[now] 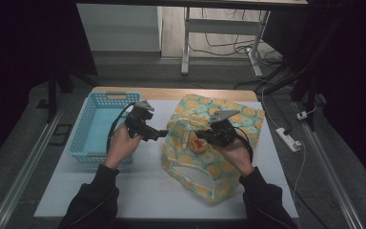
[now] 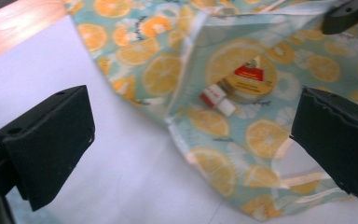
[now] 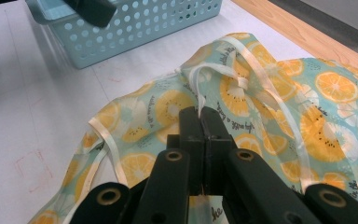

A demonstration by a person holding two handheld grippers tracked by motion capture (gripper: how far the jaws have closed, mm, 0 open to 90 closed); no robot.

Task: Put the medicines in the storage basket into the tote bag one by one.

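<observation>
A fabric bag (image 1: 240,114) printed with orange slices lies on the white table top, its mouth held up and facing left. My right gripper (image 1: 204,138) is shut on the bag's cream-edged rim strap (image 3: 199,100), lifting it. In the right gripper view, the right gripper (image 3: 200,115) has its jaws pressed together on that strap. My left gripper (image 1: 161,135) hovers just left of the bag's mouth. Its jaws stand wide open with nothing between them (image 2: 191,130). Inside the bag (image 2: 158,70) lie a round tin with a red label (image 2: 249,79) and a small red and white box (image 2: 218,99).
A light blue perforated basket (image 1: 88,125) stands at the table's left, behind the left hand; it also shows far off in the right gripper view (image 3: 168,21). Bare white table (image 1: 147,186) lies in front of the bag. A wooden strip (image 1: 171,93) runs along the far edge.
</observation>
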